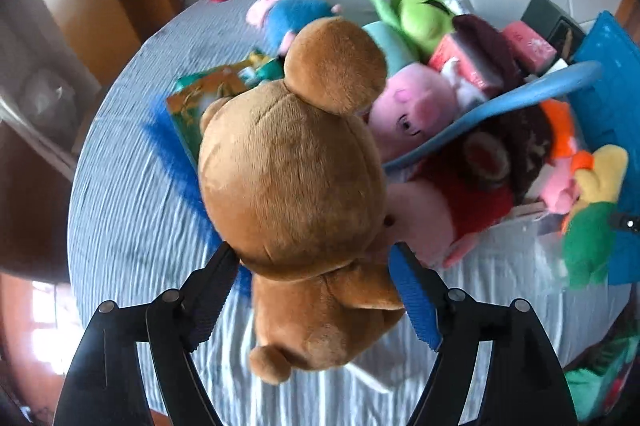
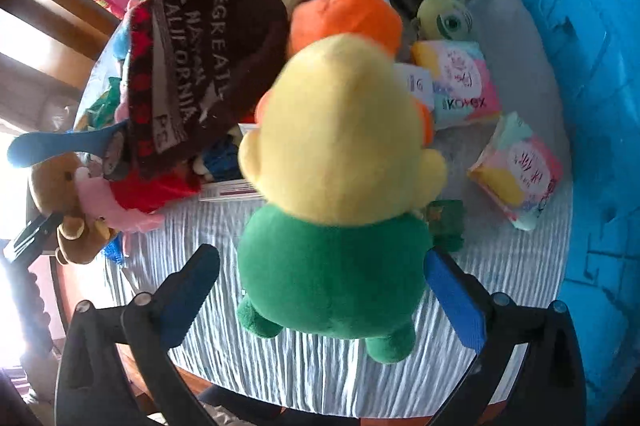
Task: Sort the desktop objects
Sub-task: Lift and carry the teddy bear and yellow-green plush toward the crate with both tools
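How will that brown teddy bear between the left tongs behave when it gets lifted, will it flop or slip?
The brown teddy bear looks soft and stuffed, so it should squash under the pads rather than slip. Its big head sits far beyond the left tongs, so it may droop forward. It is probably light for its bulk.

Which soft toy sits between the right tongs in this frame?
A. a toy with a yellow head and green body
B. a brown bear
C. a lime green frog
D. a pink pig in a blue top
A: in the right wrist view the yellow-headed, green-bodied toy fills the gap of the right tongs; the brown bear is at the left tongs.
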`<control>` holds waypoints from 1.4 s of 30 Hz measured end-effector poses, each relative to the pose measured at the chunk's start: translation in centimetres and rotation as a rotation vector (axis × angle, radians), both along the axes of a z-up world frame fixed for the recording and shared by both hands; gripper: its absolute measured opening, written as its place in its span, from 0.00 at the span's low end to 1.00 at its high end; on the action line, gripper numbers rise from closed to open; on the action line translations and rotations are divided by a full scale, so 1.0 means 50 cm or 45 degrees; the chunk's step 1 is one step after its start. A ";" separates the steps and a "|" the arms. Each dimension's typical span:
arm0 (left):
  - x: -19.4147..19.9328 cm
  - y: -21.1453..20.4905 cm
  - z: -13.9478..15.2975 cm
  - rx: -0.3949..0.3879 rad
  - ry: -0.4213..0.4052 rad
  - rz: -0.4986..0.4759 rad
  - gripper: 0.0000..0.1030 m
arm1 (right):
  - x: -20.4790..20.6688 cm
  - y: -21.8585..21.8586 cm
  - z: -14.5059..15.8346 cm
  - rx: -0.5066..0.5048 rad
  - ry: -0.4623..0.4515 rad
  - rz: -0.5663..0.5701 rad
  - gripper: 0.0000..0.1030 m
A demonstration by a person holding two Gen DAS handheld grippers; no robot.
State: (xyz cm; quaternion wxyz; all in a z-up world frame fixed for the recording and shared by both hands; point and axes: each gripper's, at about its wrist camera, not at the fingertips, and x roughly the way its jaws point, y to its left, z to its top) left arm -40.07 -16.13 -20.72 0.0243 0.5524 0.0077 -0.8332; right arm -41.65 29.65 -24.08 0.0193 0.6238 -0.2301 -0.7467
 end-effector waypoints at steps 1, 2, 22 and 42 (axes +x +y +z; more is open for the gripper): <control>0.006 -0.005 -0.001 -0.014 0.012 0.008 0.74 | 0.003 -0.002 -0.004 0.001 0.001 -0.007 1.00; 0.011 -0.009 -0.002 -0.025 0.025 0.015 0.75 | 0.004 -0.002 -0.003 0.002 0.008 -0.014 1.00; -0.025 -0.009 -0.044 -0.040 0.097 0.122 0.80 | -0.055 0.034 -0.064 -0.002 -0.065 -0.144 1.00; 0.072 0.097 0.287 0.051 0.518 -0.172 0.72 | -0.012 -0.025 0.270 0.103 0.452 0.006 0.74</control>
